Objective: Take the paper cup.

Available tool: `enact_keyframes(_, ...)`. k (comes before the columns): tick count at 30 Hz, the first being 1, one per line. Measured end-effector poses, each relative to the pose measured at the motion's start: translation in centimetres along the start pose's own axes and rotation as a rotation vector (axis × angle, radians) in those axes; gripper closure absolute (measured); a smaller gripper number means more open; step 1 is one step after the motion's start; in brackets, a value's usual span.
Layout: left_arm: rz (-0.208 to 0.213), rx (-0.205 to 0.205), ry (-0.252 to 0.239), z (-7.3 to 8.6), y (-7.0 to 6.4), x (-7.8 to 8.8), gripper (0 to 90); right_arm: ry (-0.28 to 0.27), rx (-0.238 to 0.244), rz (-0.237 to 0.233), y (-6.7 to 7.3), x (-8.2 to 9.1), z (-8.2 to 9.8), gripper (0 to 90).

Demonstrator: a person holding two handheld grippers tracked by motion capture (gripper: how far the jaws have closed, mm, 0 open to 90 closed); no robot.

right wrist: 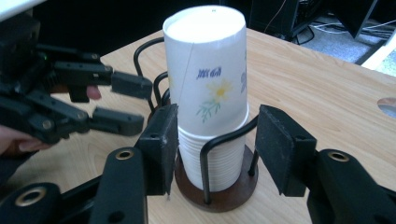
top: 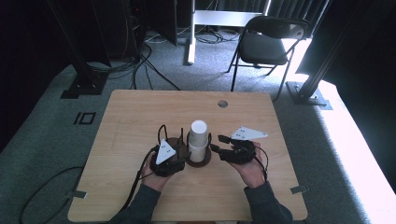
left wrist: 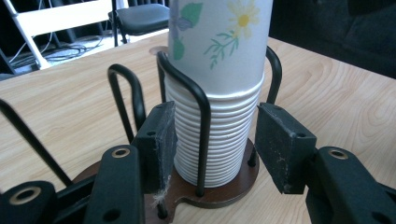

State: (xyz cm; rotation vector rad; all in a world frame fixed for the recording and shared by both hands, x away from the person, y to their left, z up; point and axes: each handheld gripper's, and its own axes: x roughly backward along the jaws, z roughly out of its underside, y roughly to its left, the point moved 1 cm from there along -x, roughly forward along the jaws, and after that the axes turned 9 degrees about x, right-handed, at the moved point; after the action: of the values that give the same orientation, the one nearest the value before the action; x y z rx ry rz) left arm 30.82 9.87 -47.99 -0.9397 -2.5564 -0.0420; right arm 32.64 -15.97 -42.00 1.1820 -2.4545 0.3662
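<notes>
The stack of paper cups [top: 198,140] stands upright in a wire holder [top: 198,157] on the wooden table [top: 130,121], near its front edge, so its long axis is vertical. We hold the left gripper [left wrist: 212,140] low at the stack, jaws spread on both sides, pads not pressing. The right gripper [right wrist: 215,144] is a little farther, higher, its jaws standing apart with the cups between them; whether it is closed as far as it goes we cannot tell. The top cup [right wrist: 210,70] is white, upside down, with flower print.

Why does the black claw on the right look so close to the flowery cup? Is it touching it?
Cannot tell. In the right gripper view the right gripper has the flowery cup between its jaws, but no plain gap or contact shows.
</notes>
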Motion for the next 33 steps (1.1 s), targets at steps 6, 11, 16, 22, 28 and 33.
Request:
enact_keyframes(6, -0.009, -0.011, 0.007, 0.1, -0.5, -0.8, 48.7, -0.008, 0.002, 0.026, -0.1, -0.3, -0.6, 40.2)
enact_keyframes(11, -0.021, -0.002, 0.010, 0.2, -0.4, -1.3, 48.6, -0.009, 0.005, 0.035, 0.0, -0.6, -1.0, 37.0)
enact_keyframes(16, -0.030, -0.004, 0.011, 0.2, -0.4, -1.6, 47.3, -0.014, 0.004, 0.044, -0.2, -0.8, -1.4, 34.4)
enact_keyframes(22, -0.032, -0.004, 0.005, 0.3, -0.6, -2.0, 45.3, -0.009, 0.006, 0.047, -0.1, -1.4, -1.6, 31.3)
enact_keyframes(28, -0.044, -0.007, -0.001, 0.2, -0.7, -2.3, 43.7, -0.011, 0.007, 0.051, -0.1, -1.7, -1.9, 30.9)
enact_keyframes(33, -0.045, -0.014, 0.002, 0.3, -0.9, -2.6, 43.3, -0.013, 0.013, 0.059, -0.1, -2.0, -2.2, 30.3)
